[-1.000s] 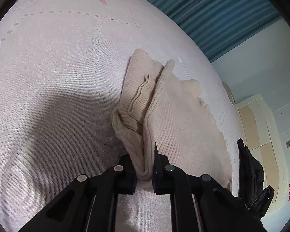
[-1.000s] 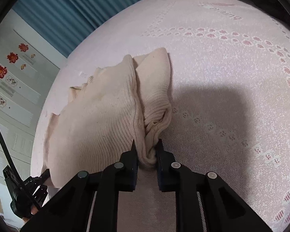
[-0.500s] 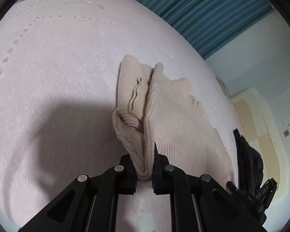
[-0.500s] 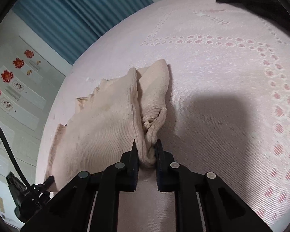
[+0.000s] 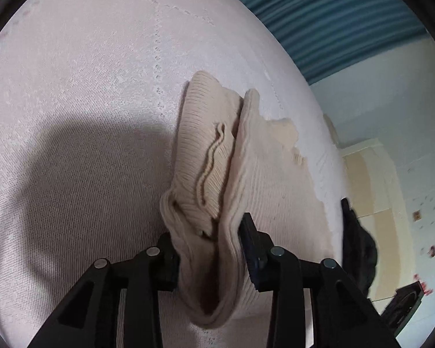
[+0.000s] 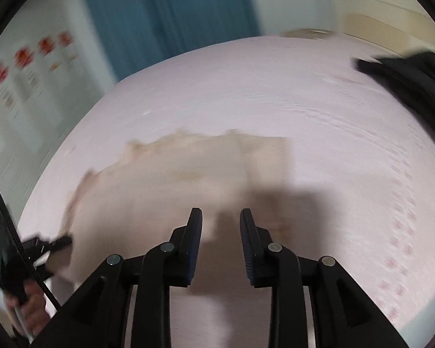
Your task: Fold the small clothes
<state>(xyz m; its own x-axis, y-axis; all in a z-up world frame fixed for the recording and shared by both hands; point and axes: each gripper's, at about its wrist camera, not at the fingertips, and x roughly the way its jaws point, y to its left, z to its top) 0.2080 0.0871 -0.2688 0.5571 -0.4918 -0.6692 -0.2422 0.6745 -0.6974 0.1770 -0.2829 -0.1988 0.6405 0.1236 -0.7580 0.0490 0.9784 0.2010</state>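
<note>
A small beige knit garment (image 5: 264, 179) lies folded on the pink bedspread (image 5: 87, 87). In the left wrist view my left gripper (image 5: 208, 232) has its jaws spread, with the garment's bunched near edge loose between them. In the right wrist view, which is blurred by motion, my right gripper (image 6: 220, 217) is open and empty above the garment (image 6: 188, 168), which lies flat ahead of it. The left gripper (image 6: 37, 246) also shows there at the garment's left edge.
A black garment (image 6: 414, 84) lies on the bed at the far right; it also shows in the left wrist view (image 5: 356, 246). A blue curtain (image 5: 333, 14) and a wall with red stickers (image 6: 26, 58) stand beyond the bed.
Both grippers were shut on the garment's edge and have opened. The right gripper has let go and pulled back and up; the garment now lies flat.
</note>
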